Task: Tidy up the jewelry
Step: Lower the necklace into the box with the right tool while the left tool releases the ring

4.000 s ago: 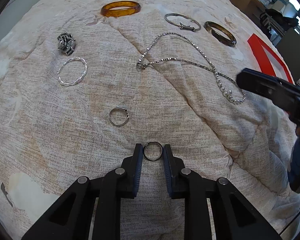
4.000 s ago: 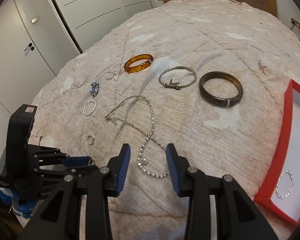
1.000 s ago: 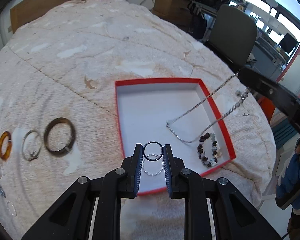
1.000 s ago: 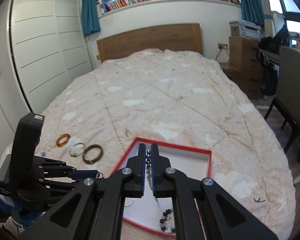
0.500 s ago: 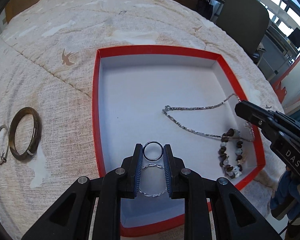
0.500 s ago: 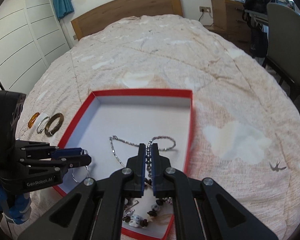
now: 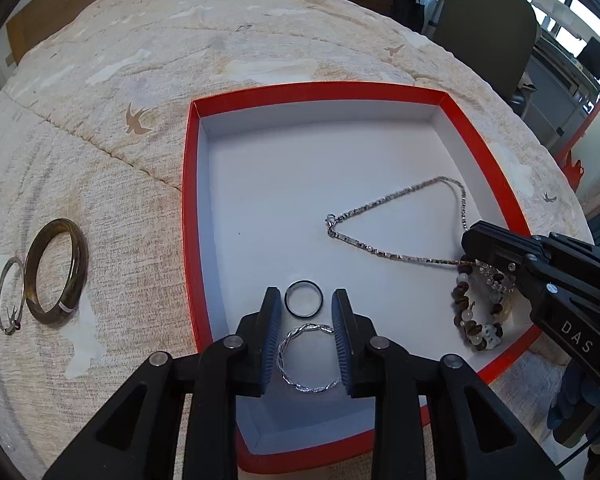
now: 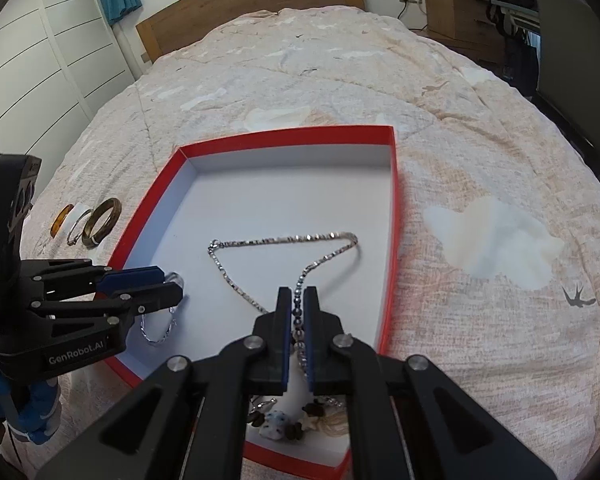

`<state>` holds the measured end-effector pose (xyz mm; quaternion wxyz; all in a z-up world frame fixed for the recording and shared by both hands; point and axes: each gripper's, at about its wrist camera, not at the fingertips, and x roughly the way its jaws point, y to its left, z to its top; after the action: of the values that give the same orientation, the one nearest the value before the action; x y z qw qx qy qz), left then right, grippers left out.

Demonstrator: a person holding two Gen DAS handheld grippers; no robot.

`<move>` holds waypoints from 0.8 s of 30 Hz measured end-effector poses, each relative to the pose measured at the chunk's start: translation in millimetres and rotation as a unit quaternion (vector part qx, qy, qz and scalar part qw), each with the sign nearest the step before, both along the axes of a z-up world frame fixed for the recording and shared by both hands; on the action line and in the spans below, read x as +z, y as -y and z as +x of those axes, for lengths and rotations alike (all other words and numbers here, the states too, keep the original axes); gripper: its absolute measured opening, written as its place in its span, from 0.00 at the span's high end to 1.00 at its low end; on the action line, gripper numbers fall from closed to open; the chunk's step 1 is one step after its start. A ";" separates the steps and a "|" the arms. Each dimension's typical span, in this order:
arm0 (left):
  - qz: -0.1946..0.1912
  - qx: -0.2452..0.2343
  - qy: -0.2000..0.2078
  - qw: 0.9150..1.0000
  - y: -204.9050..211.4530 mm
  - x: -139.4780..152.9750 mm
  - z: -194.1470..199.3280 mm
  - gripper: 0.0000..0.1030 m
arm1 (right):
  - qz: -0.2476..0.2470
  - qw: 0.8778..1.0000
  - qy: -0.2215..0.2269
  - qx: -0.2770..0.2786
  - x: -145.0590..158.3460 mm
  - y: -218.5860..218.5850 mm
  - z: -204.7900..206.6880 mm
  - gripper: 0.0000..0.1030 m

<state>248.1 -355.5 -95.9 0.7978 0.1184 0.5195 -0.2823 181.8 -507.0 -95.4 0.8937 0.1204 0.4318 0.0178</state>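
A red box (image 7: pixel 190 200) with a white floor lies on the bedspread. My left gripper (image 7: pixel 306 294) hangs low over its near end with the jaws opening. A dark ring (image 7: pixel 304 298) lies on the floor between the fingertips, with a gap on each side. Under the fingers lies a twisted silver bracelet (image 7: pixel 308 356). My right gripper (image 8: pixel 298 292) is shut on one end of a silver chain necklace (image 8: pixel 284 238), whose loop lies spread on the box floor. A beaded bracelet (image 7: pixel 472 320) sits in the near right corner, beneath the right gripper (image 7: pixel 474 240).
Left of the box, on the bedspread, lie a dark bangle (image 7: pixel 56 272), a thin silver bangle (image 7: pixel 8 296) and an amber bangle (image 8: pixel 60 220). A grey chair (image 7: pixel 488 20) stands past the bed's right edge. The wooden headboard (image 8: pixel 252 4) is at the far end.
Both grippers came down into the box. The left jaws spread and the ring they held now lies on the floor. The hanging necklace has settled onto the floor.
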 end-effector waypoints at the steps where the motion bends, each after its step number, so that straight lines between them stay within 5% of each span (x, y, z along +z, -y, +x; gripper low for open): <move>1: -0.001 0.000 0.000 1.000 -1.1 0.3 -1.1 0.70 | 0.000 1.000 -0.001 -0.001 0.0 0.7 -0.5 0.94; 14: -0.014 0.013 -0.003 1.000 -5.4 12.3 -13.6 0.54 | 0.004 1.000 0.003 -0.017 13.9 4.8 -19.7 0.82; 24: -0.039 0.019 0.011 0.999 -26.9 46.5 -35.4 0.54 | -0.006 0.999 0.029 -0.021 48.8 -0.2 -44.5 0.82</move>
<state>212.7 -328.6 -49.4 0.8127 0.0803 0.5011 -0.2862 137.3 -506.7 -46.6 0.9065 0.1237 0.4036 0.0004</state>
